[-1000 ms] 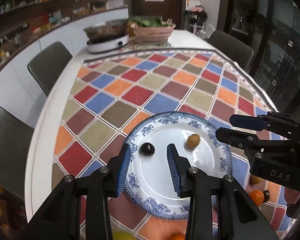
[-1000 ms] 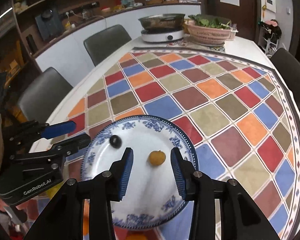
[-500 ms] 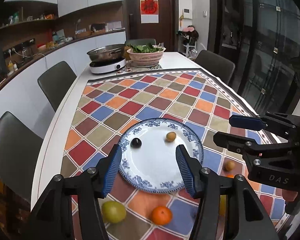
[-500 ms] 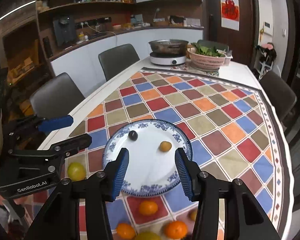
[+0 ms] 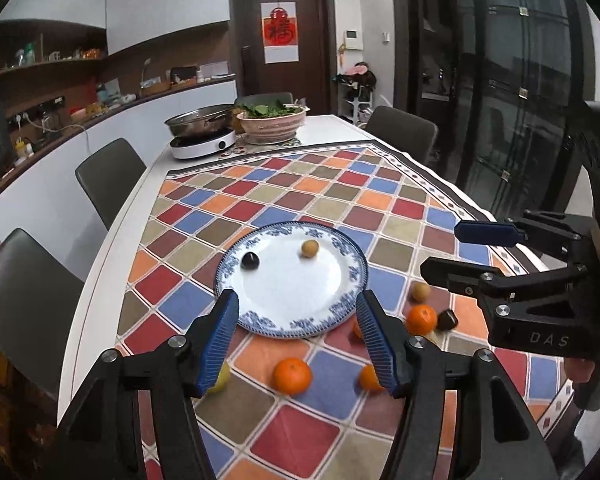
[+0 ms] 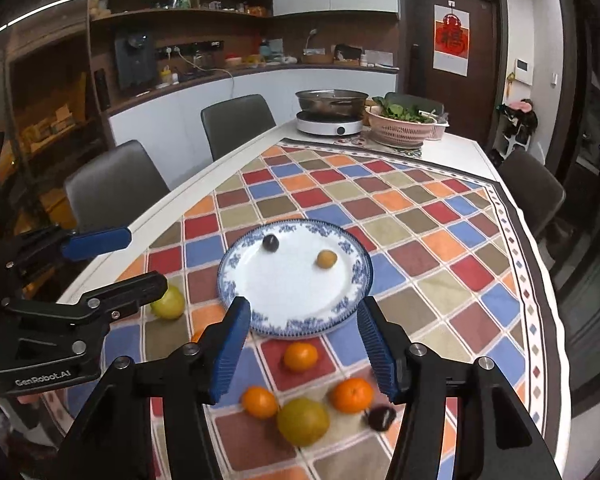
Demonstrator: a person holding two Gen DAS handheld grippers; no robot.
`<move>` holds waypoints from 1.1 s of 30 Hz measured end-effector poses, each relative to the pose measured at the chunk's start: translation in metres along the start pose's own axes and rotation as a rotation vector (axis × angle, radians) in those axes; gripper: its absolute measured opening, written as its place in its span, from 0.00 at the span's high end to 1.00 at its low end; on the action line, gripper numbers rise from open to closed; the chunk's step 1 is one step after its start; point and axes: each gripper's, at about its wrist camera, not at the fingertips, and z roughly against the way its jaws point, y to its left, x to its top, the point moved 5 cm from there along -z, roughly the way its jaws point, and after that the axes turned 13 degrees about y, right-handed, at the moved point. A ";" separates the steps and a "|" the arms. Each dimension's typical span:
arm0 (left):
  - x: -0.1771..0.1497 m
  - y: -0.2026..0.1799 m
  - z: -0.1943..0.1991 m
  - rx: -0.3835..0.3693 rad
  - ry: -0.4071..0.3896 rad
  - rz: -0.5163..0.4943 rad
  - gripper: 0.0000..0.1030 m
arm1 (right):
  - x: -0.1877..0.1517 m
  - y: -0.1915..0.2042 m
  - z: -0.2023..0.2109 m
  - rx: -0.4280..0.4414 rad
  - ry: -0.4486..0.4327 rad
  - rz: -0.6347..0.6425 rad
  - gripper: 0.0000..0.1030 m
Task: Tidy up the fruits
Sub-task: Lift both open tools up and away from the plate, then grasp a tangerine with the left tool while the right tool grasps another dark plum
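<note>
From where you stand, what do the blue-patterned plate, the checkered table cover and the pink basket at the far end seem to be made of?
Plate: likely glazed ceramic, judging by the glossy white face and the blue printed rim.
Table cover: probably woven fabric or printed vinyl; it is matte, lies flat and drapes over the edge, so the look leaves it open.
Basket: seemingly moulded plastic, with a pink slotted wall holding leafy greens.

yellow-green fruit (image 5: 221,378) and small orange (image 5: 369,377) partly behind left gripper (image 5: 298,340) fingers; dark fruit (image 6: 381,417) blurred

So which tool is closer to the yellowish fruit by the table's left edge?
Left. The left tool hangs right beside the yellowish fruit; the right tool is further off, over the near rim of the plate.
</note>
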 end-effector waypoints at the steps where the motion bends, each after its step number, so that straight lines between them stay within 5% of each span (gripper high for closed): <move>1: -0.004 -0.003 0.001 -0.003 0.000 -0.005 0.42 | -0.003 0.000 0.001 -0.002 0.001 0.000 0.45; 14: -0.046 -0.033 -0.003 0.017 -0.013 -0.028 0.42 | -0.057 -0.010 0.022 -0.098 -0.055 -0.030 0.45; 33: -0.070 -0.056 -0.063 -0.015 0.151 -0.088 0.42 | -0.105 -0.061 -0.028 -0.161 0.114 -0.161 0.45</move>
